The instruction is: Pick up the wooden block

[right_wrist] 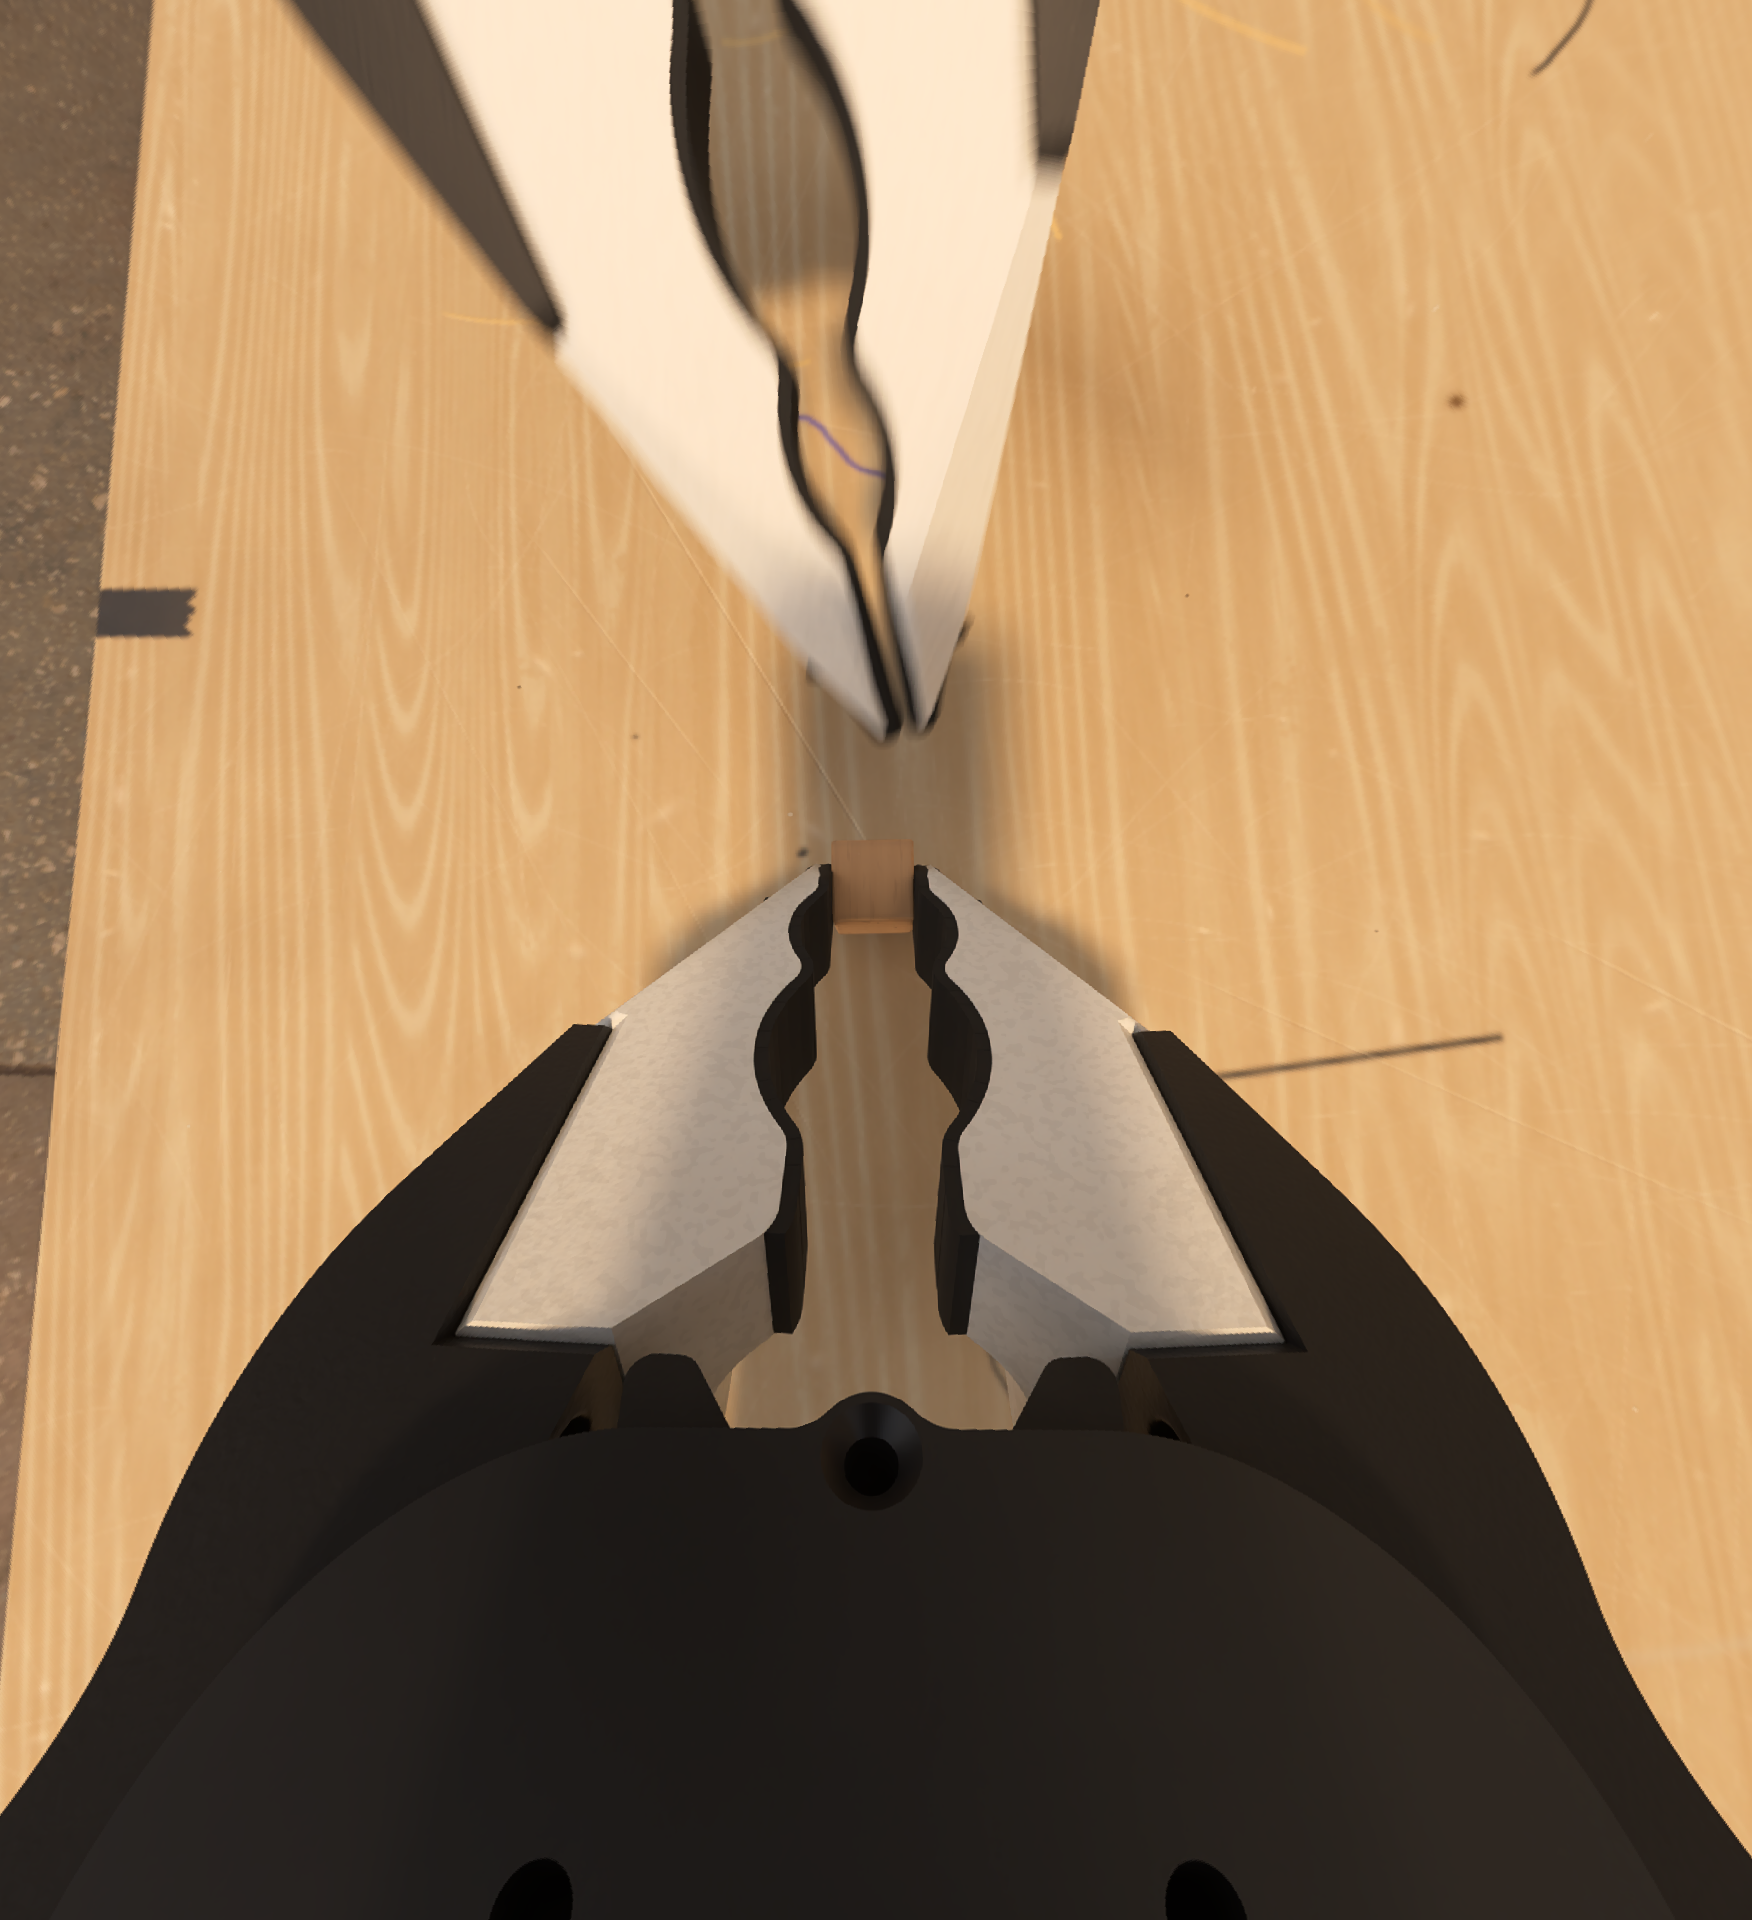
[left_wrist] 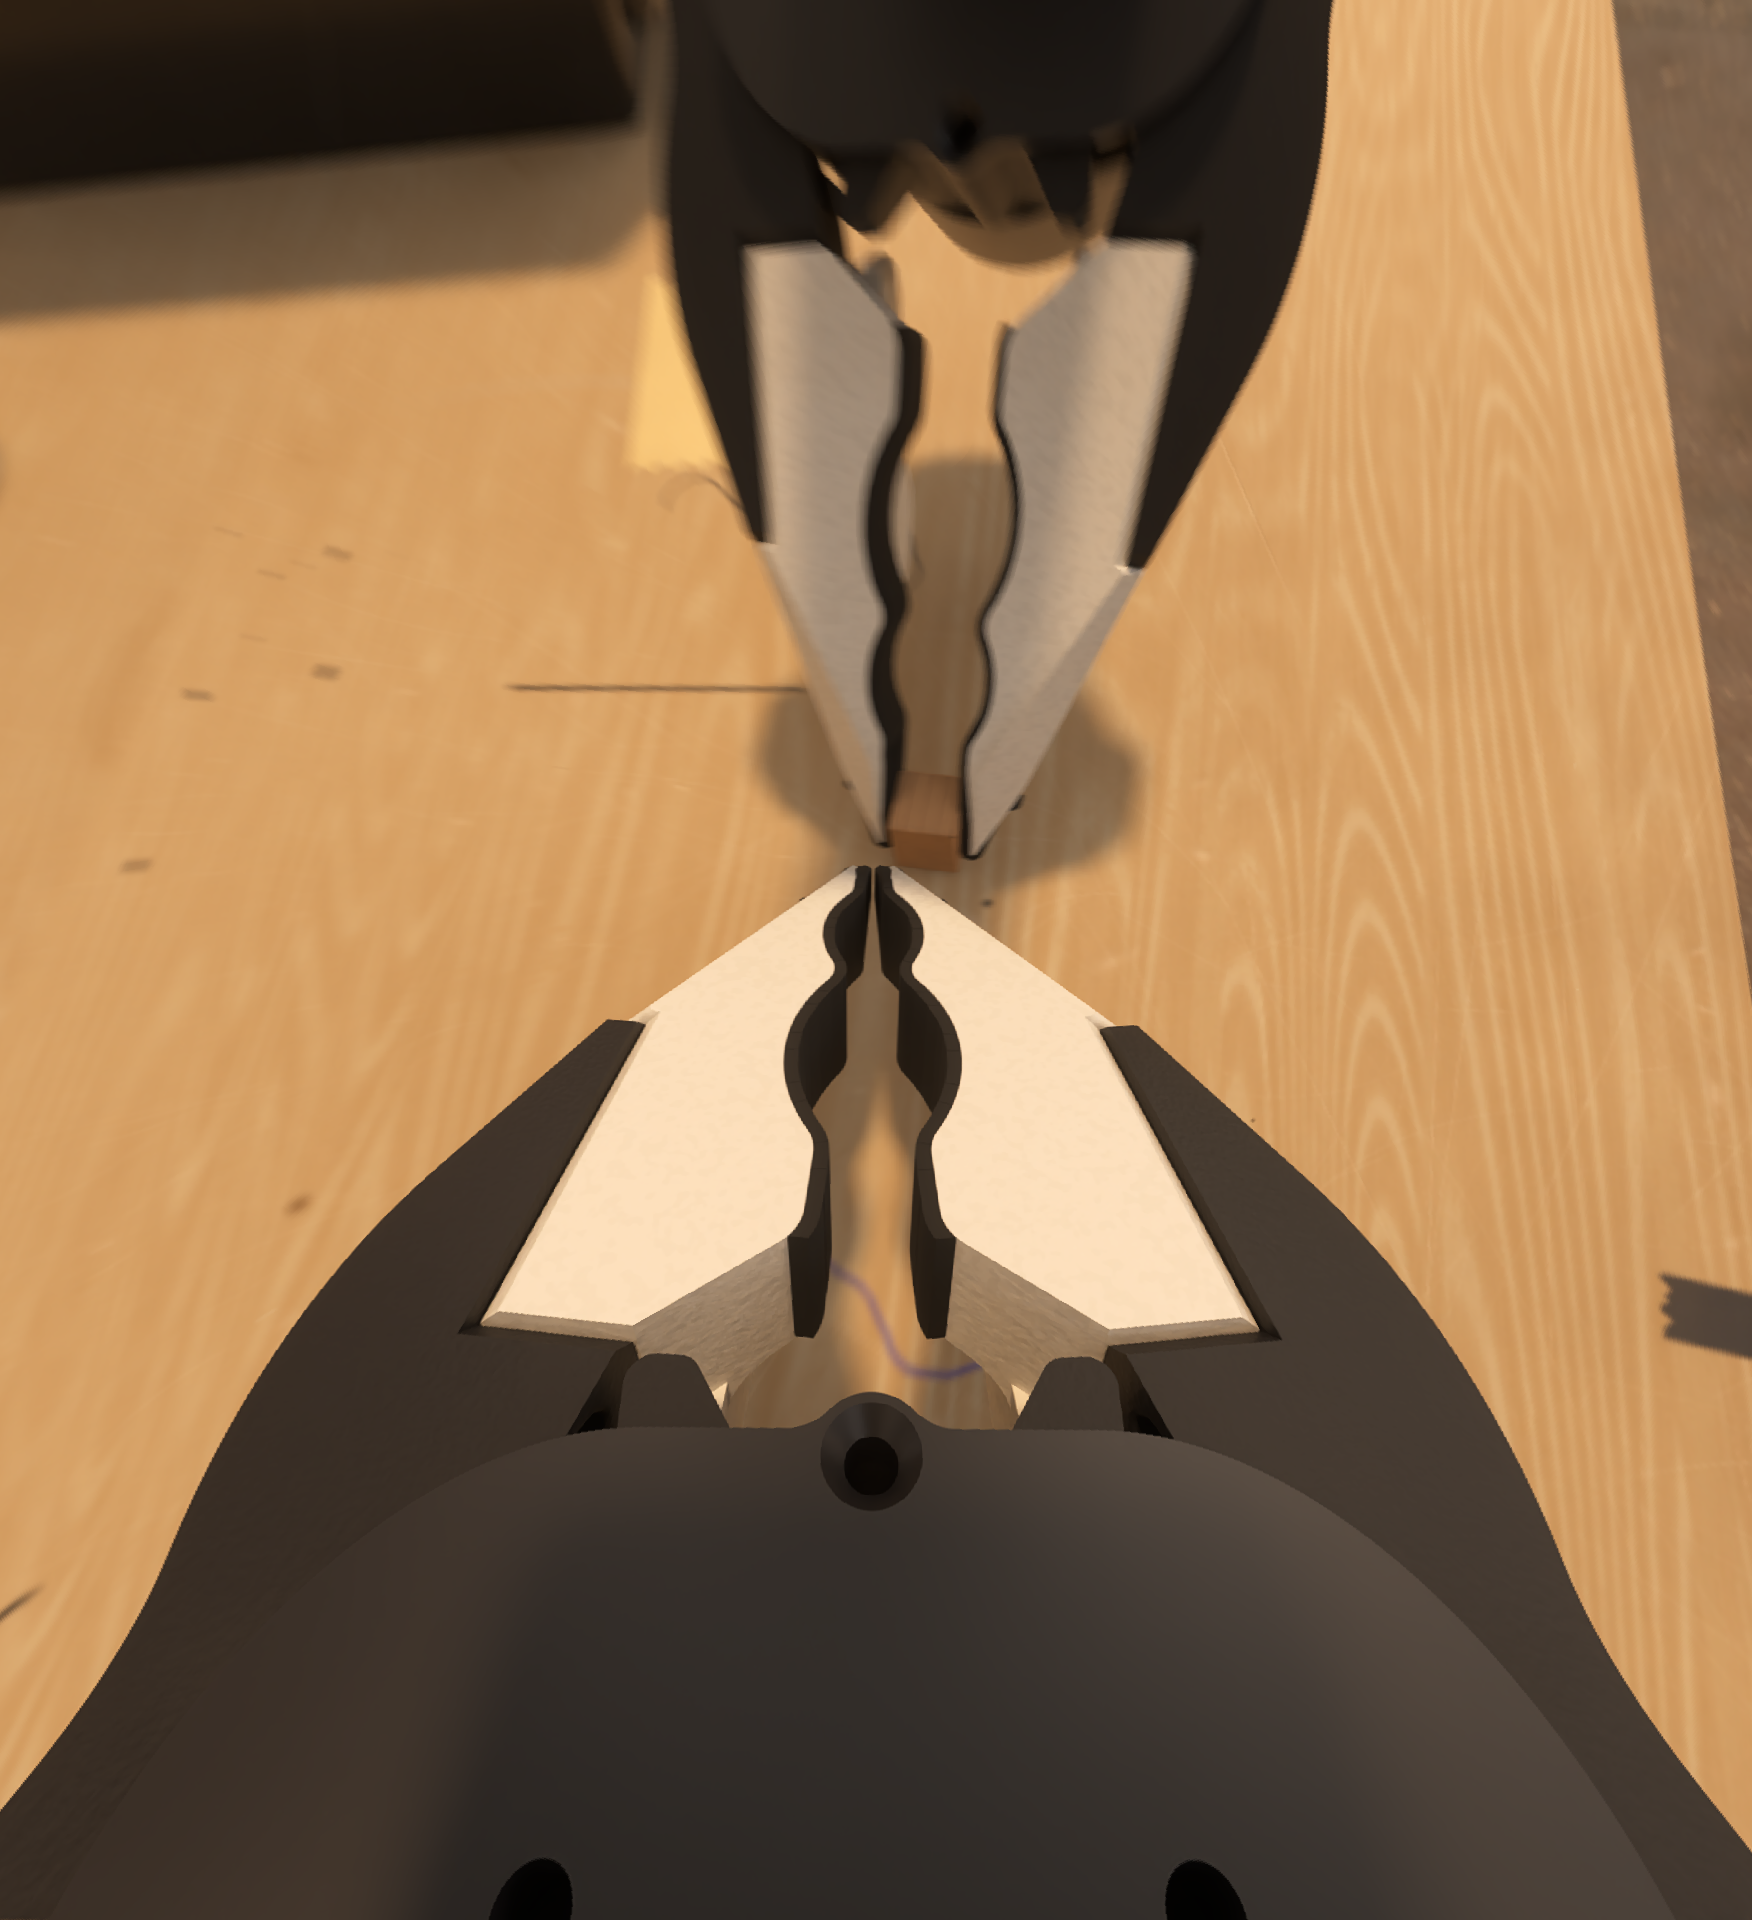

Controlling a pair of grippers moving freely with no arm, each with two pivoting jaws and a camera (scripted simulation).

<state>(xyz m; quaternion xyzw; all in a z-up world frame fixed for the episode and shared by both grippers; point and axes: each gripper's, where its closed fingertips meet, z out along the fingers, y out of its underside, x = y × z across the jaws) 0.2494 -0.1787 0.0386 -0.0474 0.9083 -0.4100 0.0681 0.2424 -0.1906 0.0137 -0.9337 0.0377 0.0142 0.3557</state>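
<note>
Clamping the wooden block (right_wrist: 873, 886) between its fingertips, the right gripper (right_wrist: 874, 900) has the grasp made; whether the block has left the table (right_wrist: 1371, 727) cannot be told, so the lift is probably what remains. The left gripper (left_wrist: 872, 876) has its fingers together on nothing, tips just short of the block and facing the right gripper head-on. That leaves little room ahead of the right gripper, so straight up looks like the free way out. To the right gripper's left the table edge runs close, with a strip of black tape (right_wrist: 147, 612) on it; its right side is open tabletop.
</note>
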